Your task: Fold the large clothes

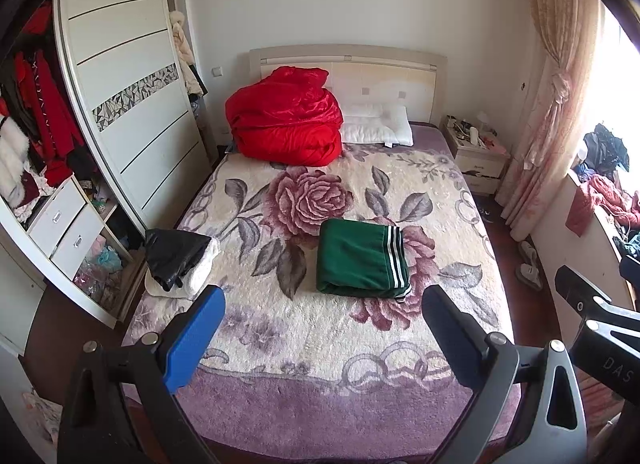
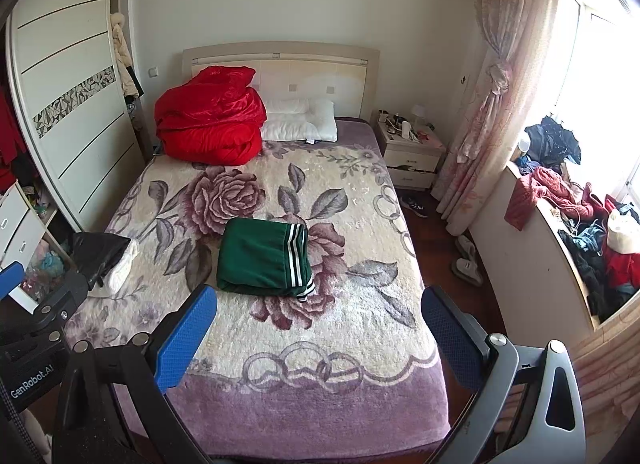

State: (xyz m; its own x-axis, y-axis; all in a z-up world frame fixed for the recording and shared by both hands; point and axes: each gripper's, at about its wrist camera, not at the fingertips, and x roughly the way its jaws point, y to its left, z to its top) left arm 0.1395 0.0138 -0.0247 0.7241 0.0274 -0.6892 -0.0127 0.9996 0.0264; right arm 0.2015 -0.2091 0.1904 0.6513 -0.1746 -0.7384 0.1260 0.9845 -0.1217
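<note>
A green garment with black and white stripes (image 1: 360, 262) lies folded in a neat rectangle in the middle of the bed (image 1: 320, 404); it also shows in the right wrist view (image 2: 262, 260). A black and white garment (image 1: 180, 260) lies bunched at the bed's left edge, also in the right wrist view (image 2: 106, 260). My left gripper (image 1: 324, 328) is open and empty, held above the foot of the bed. My right gripper (image 2: 320, 328) is open and empty, beside the left one, above the bed's foot (image 2: 320, 404).
A red quilt (image 1: 284, 119) and a white pillow (image 1: 378, 125) lie at the head of the bed. An open wardrobe (image 1: 100, 103) stands on the left. A nightstand (image 2: 412, 151), curtain (image 2: 492, 83) and a cluttered window ledge (image 2: 592, 240) are on the right. Shoes (image 2: 466, 260) lie on the floor.
</note>
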